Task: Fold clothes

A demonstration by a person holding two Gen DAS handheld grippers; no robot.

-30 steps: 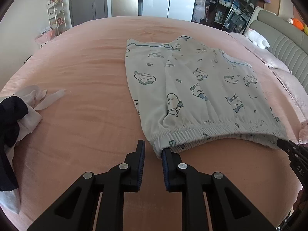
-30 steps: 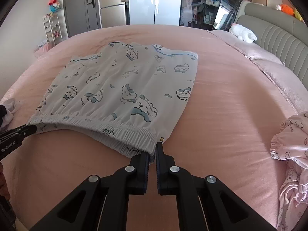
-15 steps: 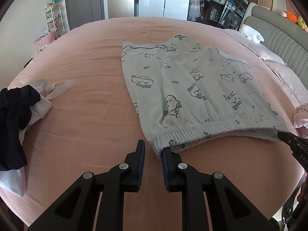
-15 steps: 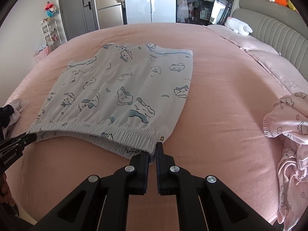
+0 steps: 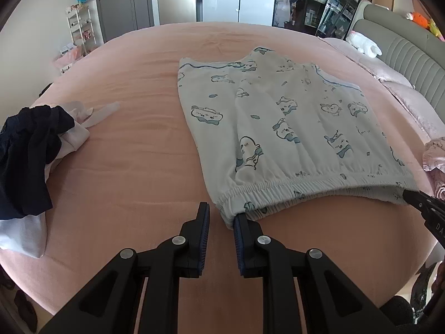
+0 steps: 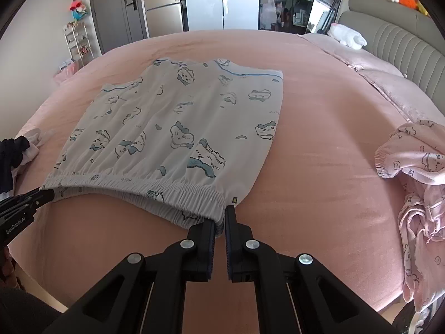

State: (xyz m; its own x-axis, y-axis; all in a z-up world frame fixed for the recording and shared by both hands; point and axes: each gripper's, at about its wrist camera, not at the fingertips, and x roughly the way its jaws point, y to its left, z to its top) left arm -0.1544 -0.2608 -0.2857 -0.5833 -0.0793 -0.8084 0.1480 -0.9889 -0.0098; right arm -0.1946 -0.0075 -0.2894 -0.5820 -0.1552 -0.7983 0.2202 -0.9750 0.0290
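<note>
Fingers of the left gripper [image 5: 221,218] stood apart, the right-hand one touching the near left corner of the elastic waistband [image 5: 303,190] while the other sat clear of the cloth, so that corner was not clamped. The right gripper [image 6: 220,221] was pinched onto the waistband's opposite corner, just by a small yellow tag. From both grippers the printed shorts [image 6: 178,128] ran straight ahead across the pink bed [image 5: 133,167], waistband nearest, leg hems farthest. The waistband stretched sideways between the two tools, and each tool had its own corner directly at its tips, neither nearer the garment than the other. Any fold away from the grippers would, I judged, have to carry the waistband forward along that line toward the hems. Off to the left gripper's left lay a dark and white heap [image 5: 30,150]; to the right gripper's right, a pink printed garment [image 6: 417,183].
</note>
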